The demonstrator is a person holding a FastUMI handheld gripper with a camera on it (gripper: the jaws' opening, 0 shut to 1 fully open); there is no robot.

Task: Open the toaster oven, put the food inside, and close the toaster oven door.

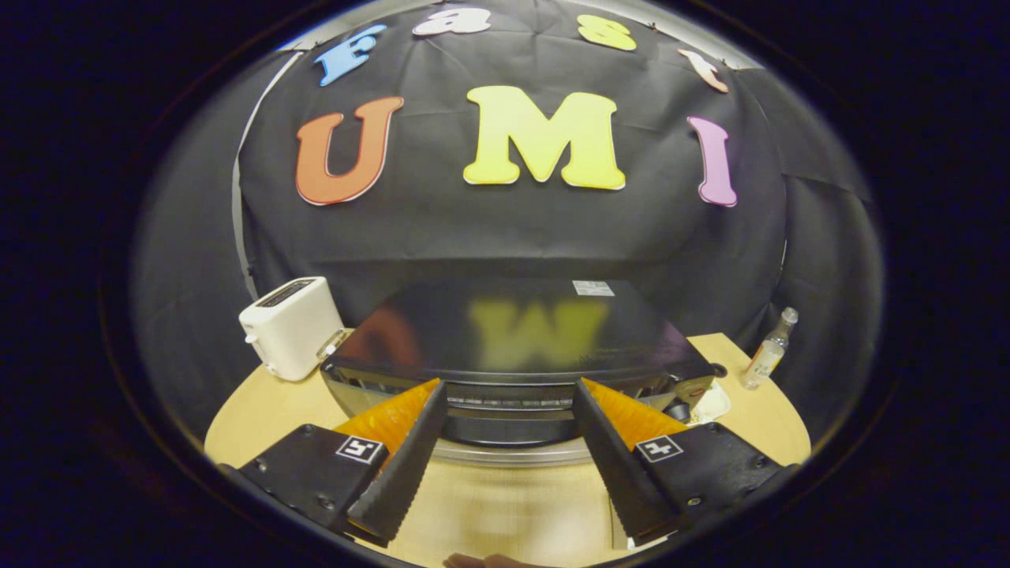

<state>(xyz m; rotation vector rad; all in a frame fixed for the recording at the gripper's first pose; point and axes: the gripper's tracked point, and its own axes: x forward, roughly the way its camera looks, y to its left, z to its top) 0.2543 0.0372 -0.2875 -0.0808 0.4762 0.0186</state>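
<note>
A black toaster oven point(513, 327) with a glossy top stands on the round wooden table point(505, 513), just ahead of my fingers. Its front faces me, with a vent strip, the dark door glass point(505, 430) and a silver handle bar point(513, 454) along the door's near edge. The door appears to lie against the oven body. My gripper point(507, 386) is open, hovering above the oven's front with one finger on either side of the door's middle. Nothing is between the fingers and they touch nothing. No food can be made out from here.
A white slot toaster point(288, 327) sits left of the oven at the table's back. A small clear bottle point(769, 351) stands to the right, and a white dish edge point(714, 404) peeks out by the oven's right corner. A hand point(489, 562) shows at the near table edge.
</note>
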